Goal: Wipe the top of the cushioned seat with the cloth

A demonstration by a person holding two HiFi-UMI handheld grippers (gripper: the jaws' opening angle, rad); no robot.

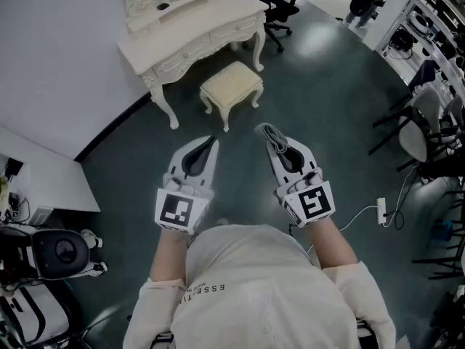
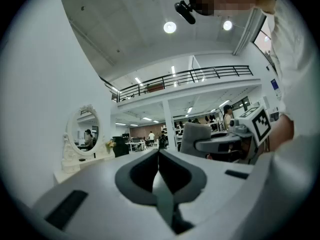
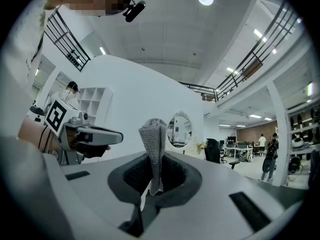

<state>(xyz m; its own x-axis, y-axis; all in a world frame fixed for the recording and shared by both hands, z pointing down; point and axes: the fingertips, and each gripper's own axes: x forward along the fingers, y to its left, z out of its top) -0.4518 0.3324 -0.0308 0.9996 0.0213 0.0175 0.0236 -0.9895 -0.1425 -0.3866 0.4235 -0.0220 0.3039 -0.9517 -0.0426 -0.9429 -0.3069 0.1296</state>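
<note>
The left gripper (image 1: 213, 141), closed empty, is held beside the right gripper (image 1: 263, 129) mid-frame. The cloth (image 1: 274, 137) is pinched lengthwise along the right jaws, pointing up-frame.

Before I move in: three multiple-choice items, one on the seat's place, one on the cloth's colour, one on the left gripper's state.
1. Where is the cushioned seat?
A. Beside the person's feet.
B. On the floor before the dressing table.
C. Upside down on a desk.

2. What colour is the cloth?
A. Red.
B. Blue.
C. Grey.

3. How is the left gripper?
A. Shut, empty.
B. Shut on the cloth.
C. Wide open.

1 B: the head view shows it by the table's legs.
2 C: it stands grey between the right gripper jaws.
3 A: its jaws meet with nothing between.
</note>
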